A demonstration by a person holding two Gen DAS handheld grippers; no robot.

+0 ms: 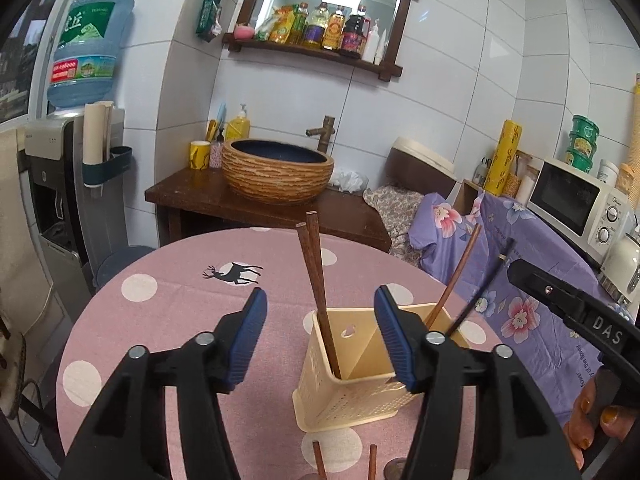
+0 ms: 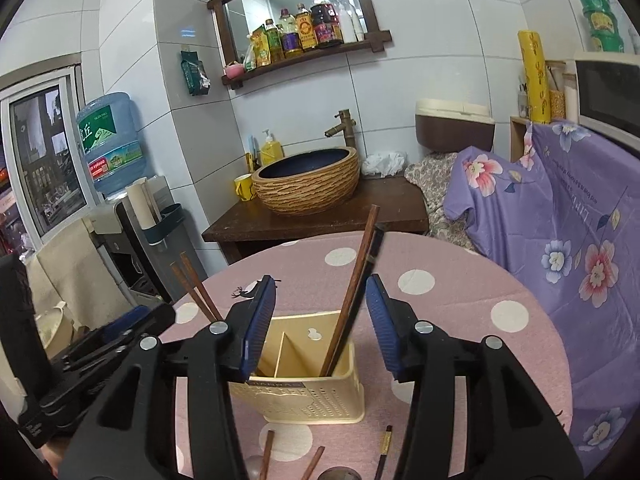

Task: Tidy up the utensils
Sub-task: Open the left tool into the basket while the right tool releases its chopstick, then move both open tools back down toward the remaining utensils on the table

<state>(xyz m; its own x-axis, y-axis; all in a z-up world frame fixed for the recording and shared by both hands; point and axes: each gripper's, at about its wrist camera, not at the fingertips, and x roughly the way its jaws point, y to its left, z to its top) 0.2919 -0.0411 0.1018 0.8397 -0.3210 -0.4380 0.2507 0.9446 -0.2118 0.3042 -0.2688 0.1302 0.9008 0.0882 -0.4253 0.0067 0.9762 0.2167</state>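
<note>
Between the spread jaws of the left gripper (image 1: 320, 336) stands the cream utensil holder (image 1: 352, 392), with a pair of brown chopsticks (image 1: 316, 276) leaning in its left compartment. The right gripper (image 2: 320, 320) is also spread, empty, and frames the same holder; a brown chopstick and a black one (image 2: 354, 296) stand in the right compartment, not pinched. More chopsticks (image 2: 266, 456) lie on the pink dotted tablecloth (image 2: 460, 304), below the claws. I judge these sticks light, stiff and smooth, so they may roll or slip; it is better to pinch one near its middle, across the shaft. Both grippers point forward and somewhat downward, side by side, just above the holder.
</note>
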